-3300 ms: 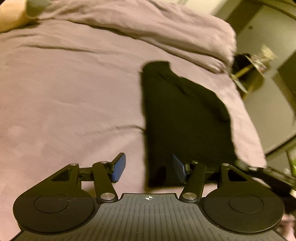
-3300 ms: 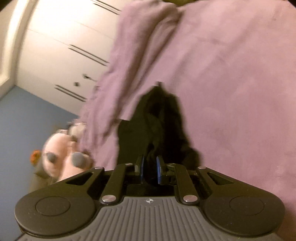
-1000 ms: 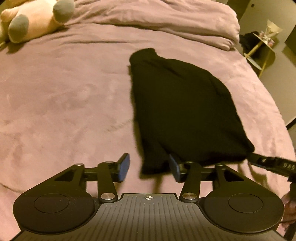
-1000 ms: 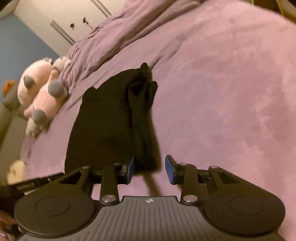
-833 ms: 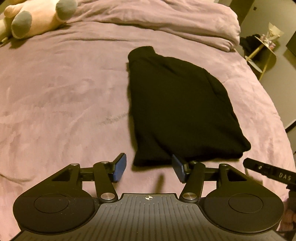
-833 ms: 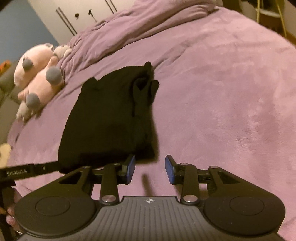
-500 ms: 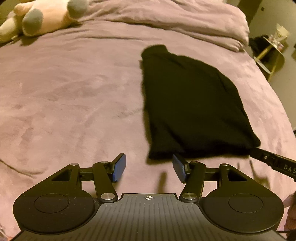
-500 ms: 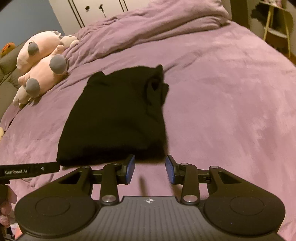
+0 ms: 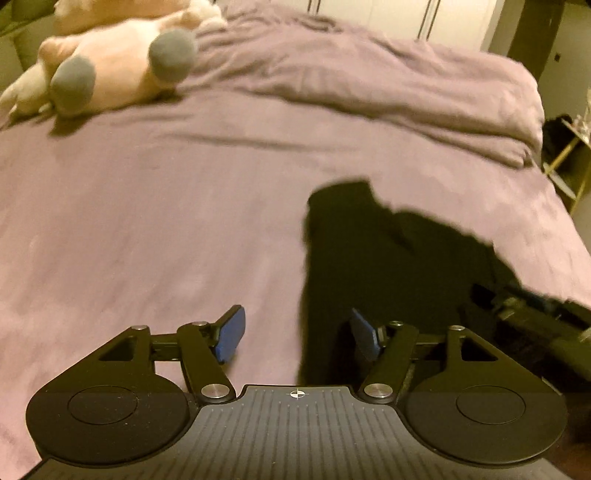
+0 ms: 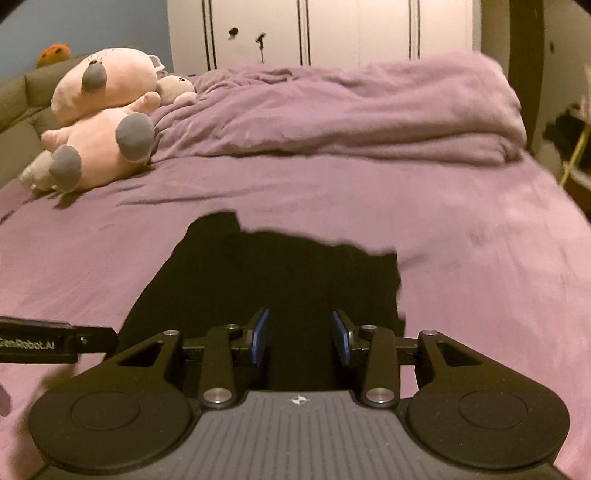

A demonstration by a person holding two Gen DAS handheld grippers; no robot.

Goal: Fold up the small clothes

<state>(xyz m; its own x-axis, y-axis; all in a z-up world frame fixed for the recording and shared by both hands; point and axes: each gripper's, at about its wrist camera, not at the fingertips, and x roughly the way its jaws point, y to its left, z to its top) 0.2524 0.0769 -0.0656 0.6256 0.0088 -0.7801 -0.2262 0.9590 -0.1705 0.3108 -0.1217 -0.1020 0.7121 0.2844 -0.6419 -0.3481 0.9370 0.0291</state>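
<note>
A black garment (image 9: 391, 258) lies folded flat on the purple bed sheet (image 9: 147, 229); it also shows in the right wrist view (image 10: 273, 280). My left gripper (image 9: 295, 334) is open and empty, low over the garment's near left edge. My right gripper (image 10: 300, 336) is open and empty, over the garment's near edge at its middle. The right gripper's body (image 9: 535, 314) shows at the right in the left wrist view. The left gripper's body (image 10: 48, 341) shows at the left in the right wrist view.
Pink plush toys (image 10: 103, 118) lie at the far left of the bed (image 9: 110, 62). A bunched purple duvet (image 10: 351, 114) runs along the far side. White wardrobe doors (image 10: 314, 29) stand behind. A small side table (image 9: 569, 155) stands off the right edge.
Both grippers, open, have come lower and closer over the garment's near edge. The right gripper let go of the garment earlier. The garment lies still.
</note>
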